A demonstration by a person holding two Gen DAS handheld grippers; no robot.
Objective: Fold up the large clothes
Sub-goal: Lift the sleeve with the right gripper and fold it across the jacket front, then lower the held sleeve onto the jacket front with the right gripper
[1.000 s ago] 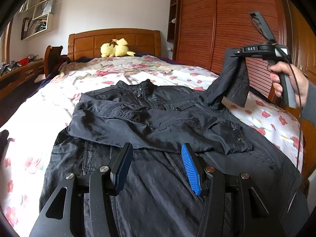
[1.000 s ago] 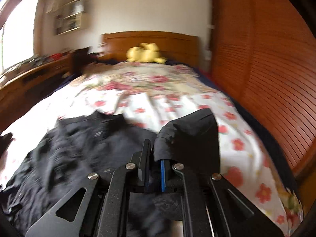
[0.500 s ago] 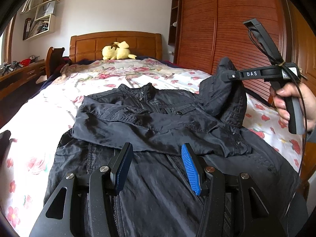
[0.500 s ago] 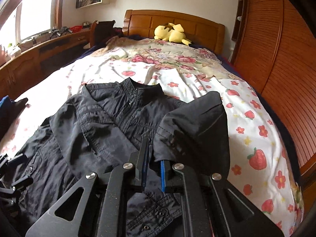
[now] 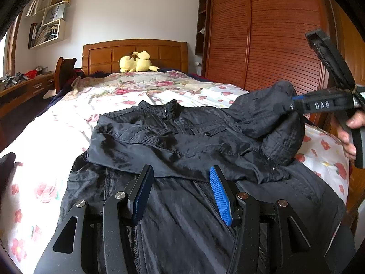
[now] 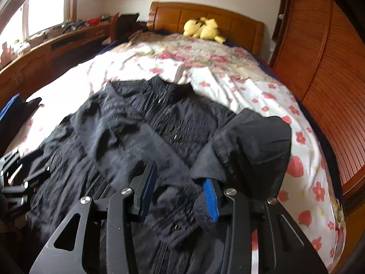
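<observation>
Jacket beside tongs marked "DAS"

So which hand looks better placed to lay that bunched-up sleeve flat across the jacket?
Probably the right. The right tool is at the sleeve, its jaws opening, the cuff draped over one finger. The left tool hangs open over the jacket hem, apart from that sleeve.

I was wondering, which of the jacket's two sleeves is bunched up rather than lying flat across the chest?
The sleeve on the wardrobe side, humped beside the opening right tongs, draped on one pad. The other sleeve lies flat across the jacket.
</observation>
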